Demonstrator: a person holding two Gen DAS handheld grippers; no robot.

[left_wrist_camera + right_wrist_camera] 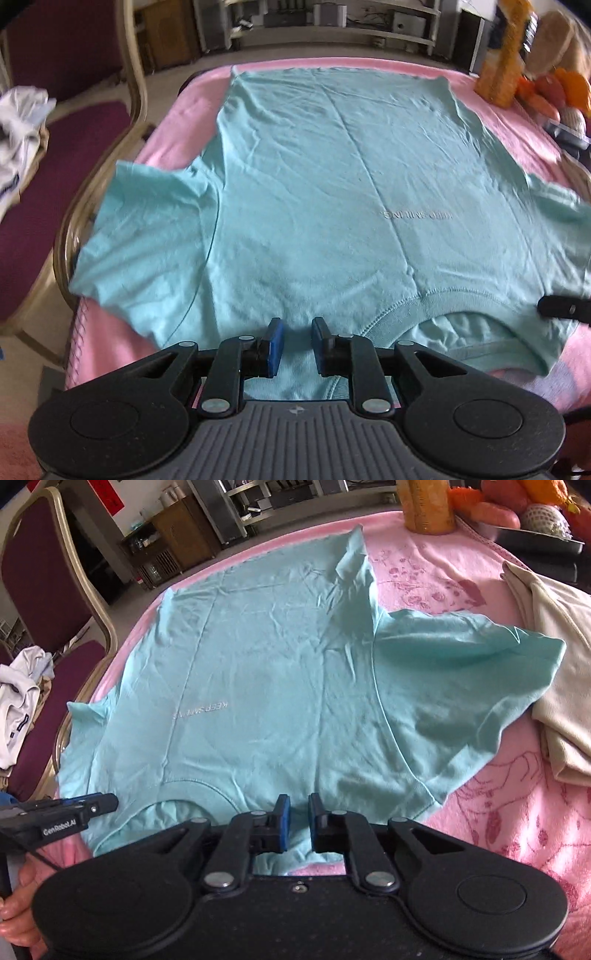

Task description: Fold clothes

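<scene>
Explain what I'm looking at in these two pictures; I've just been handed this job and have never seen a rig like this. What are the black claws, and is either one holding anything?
There is no robot arm. A person holds a two-finger gripper in each hand, and each picture comes from a fisheye camera on one gripper, looking forward along its fingers. One view shows the left gripper, the other the right gripper.

A teal T-shirt lies spread flat on a pink blanket, collar nearest the grippers. A beige garment lies beside its right sleeve.

Both grippers sit at the shoulder edge, either side of the collar, jaws apart with shirt fabric showing between the pads. Neither has closed on anything yet.
</scene>
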